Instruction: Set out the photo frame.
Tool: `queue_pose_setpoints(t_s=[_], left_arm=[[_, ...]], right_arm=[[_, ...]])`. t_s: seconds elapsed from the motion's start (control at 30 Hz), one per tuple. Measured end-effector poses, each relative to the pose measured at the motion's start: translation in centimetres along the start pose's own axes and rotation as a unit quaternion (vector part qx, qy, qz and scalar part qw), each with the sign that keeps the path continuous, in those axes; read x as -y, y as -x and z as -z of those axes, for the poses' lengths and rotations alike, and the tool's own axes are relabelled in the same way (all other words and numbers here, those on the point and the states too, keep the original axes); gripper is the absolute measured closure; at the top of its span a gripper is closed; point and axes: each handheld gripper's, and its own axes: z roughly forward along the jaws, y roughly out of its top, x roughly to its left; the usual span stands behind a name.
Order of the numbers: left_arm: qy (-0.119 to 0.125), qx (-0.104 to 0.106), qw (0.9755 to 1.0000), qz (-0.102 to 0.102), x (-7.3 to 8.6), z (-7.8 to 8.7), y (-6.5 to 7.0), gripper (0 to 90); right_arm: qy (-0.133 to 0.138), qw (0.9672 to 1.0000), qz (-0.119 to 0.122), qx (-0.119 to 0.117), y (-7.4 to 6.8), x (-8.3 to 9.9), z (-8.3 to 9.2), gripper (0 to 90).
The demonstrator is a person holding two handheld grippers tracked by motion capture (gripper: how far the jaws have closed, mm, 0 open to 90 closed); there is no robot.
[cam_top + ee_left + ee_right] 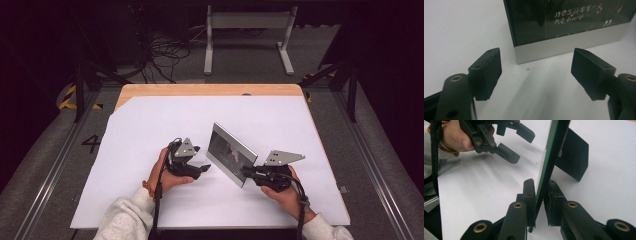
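A silver-edged picture frame [231, 154] with dark glass stands upright on the white sheet, angled across the middle of the table. My right gripper [246, 172] is shut on its near end; in the right gripper view the jaws sit on either side of the frame's thin edge [551, 157], around my right gripper [540, 192]. The frame's black back stand [572, 157] props it from behind. My left gripper [204, 170] stands open just left of the frame, apart from it. The silver bottom border [564, 47] lies beyond my left gripper [536, 72], and my left gripper [517, 143] holds nothing.
A white sheet [150, 130] covers most of the wooden table [210, 90]. Behind the table, a white metal stand [247, 22] and loose cables [165, 55] lie on the floor. Black tripod legs flank the table on both sides.
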Motion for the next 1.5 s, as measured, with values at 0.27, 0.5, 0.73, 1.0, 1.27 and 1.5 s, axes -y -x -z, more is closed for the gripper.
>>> queue_pose_setpoints(t_s=[0.27, 0.5, 0.73, 1.0, 1.27, 1.5], left_arm=[[-0.009, 0.015, 0.9998, -0.013, -0.2, -1.2, -0.3, 20.5], [0.001, 0.039, 0.9992, 0.006, -0.9, -2.0, -1.2, 18.1], [0.001, 0.059, 0.9983, 0.005, -1.5, -3.4, -1.2, 17.9], [0.009, 0.065, 0.9978, 0.006, -2.1, -4.0, -1.2, 18.8], [0.01, 0.075, 0.9971, -0.001, -2.2, -3.7, -1.1, 24.9], [0.004, 0.078, 0.9969, -0.006, -2.2, -3.4, -0.9, 31.2]], right_arm=[[-0.003, 0.9999, 0.011, 0.008, -0.1, 0.0, 0.1, 80.5], [-0.011, 0.9993, 0.029, 0.021, 0.1, -0.1, 0.4, 81.2], [-0.015, 0.9981, 0.041, 0.043, -0.3, -0.2, 0.4, 75.6], [-0.018, 0.9979, 0.036, 0.051, -0.3, 0.0, 0.2, 71.7], [-0.028, 0.9973, 0.034, 0.058, -0.3, 0.3, -0.3, 66.0], [-0.03, 0.9976, 0.032, 0.054, -0.1, 0.3, -0.3, 67.6]])
